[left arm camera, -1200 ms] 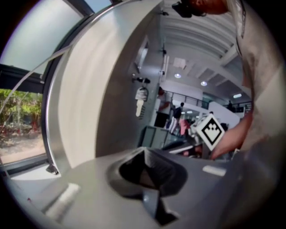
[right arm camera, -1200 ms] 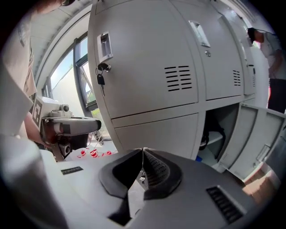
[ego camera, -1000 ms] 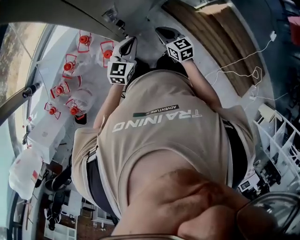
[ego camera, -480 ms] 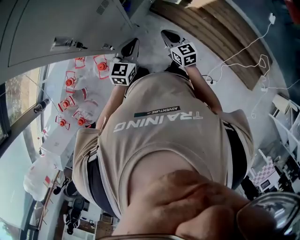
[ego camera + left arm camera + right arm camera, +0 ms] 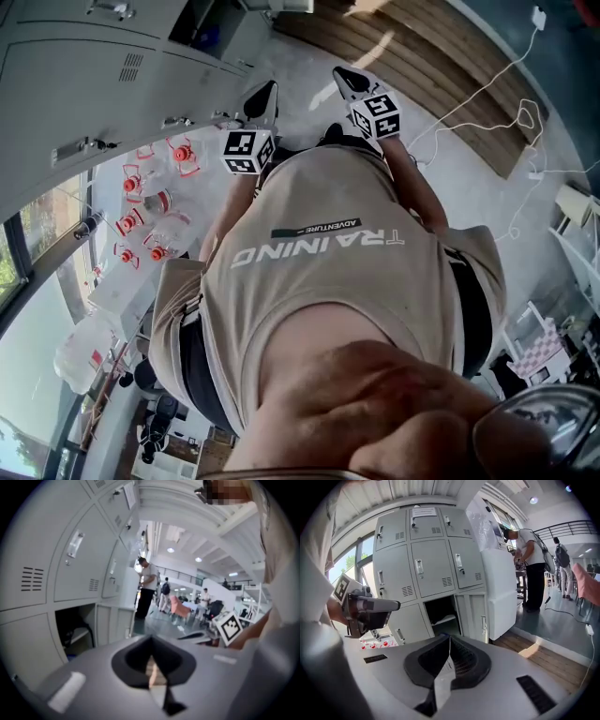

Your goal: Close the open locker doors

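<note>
Status: not done.

Right claw [image 5: 449,640] is closed, jaws tip to tip with nothing in them. Left claw [image 5: 151,643] is the same: jaws together, empty. They're held out side by side, and neither touches anything.

Locker bank [image 5: 423,559] sits ahead of the right claw, well apart from it.
- **Top and middle rows:** every door in view is flush.
- **Bottom row:** the bottom-left door [image 5: 405,625] is shut. Next to it is an open compartment [image 5: 440,613], ahead of the right claw tips and slightly left, with a shelf [image 5: 444,619] inside.
- **Open door:** the open door [image 5: 474,615] stands swung out to the right of the opening, its handle [image 5: 483,623] on the far edge.
- **From the left claw:** the same opening is forward and off to the left, out of line with the jaws.
- **Bottom-right locker:** can't tell its state, since the swung door covers that spot.

Judgement: as far as these views show, one door is left. There's no contact, so the closing push hasn't begun. Right claw is better lined up. It needs to get to the right of the door's free edge and sweep it left into the frame. The white wrapped cabinet [image 5: 499,590] just right of the door may limit room there.
</note>
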Demonstrator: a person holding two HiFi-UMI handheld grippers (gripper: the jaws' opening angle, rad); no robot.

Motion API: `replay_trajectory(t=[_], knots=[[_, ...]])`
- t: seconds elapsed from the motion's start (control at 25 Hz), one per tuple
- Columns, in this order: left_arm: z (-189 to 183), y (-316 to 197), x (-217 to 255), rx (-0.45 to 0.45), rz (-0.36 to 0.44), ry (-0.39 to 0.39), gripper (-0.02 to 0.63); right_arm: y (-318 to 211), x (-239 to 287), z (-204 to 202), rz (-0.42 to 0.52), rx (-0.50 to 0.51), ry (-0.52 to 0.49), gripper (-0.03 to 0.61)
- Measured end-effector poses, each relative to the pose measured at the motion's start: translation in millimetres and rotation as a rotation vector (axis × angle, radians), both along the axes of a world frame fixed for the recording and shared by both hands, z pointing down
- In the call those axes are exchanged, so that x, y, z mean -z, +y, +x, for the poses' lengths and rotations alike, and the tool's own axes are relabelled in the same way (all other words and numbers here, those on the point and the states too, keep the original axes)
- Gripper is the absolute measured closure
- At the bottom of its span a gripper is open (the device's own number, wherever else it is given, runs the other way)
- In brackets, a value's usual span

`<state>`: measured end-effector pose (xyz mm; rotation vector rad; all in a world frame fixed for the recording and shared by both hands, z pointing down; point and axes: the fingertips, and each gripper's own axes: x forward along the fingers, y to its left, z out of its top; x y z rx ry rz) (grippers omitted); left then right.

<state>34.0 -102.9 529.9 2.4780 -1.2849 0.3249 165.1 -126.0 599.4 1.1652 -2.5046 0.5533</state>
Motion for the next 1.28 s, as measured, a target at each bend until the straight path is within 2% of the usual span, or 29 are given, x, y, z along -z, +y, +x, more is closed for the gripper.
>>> replay_trajectory(t=[0.24,0.44,0.56,0.8,0.92,1.16,1.28], knots=[[60.7,-18.5,3.9,0.032,-0.031,0.036,0.614,-17.7,-4.3,57.2,-0.009,0.023,-0.005,0.563],[79.0,-33.0,5.6,0.024,-0.030,-0.021,0.614,-28.9,-14.0,82.2,-0.031,-0.018,-0.039,0.563],[75.8,-48.7,-1.0,0.014,-0.033,-0.044,0.614,-37.3,-22.6,88.2,-0.050,-0.045,-0.050,0.563],[87.3,-94.2,-23.0,-0.025,-0.041,0.006,0.614,-65.8,-24.3,98.0,-0.054,-0.094,-0.036,0.563],[103.0,-120.8,-16.9,-0.049,-0.021,0.038,0.614,-83.6,-13.6,106.6,-0.050,-0.119,-0.025,0.563],[108.2,-168.8,3.7,-0.115,0.037,0.055,0.614,-130.5,6.5,92.4,-0.026,-0.061,0.033,0.563],[101.8,-185.2,2.6,-0.128,0.046,0.088,0.614,-160.1,11.1,79.5,-0.015,-0.047,0.021,0.563]])
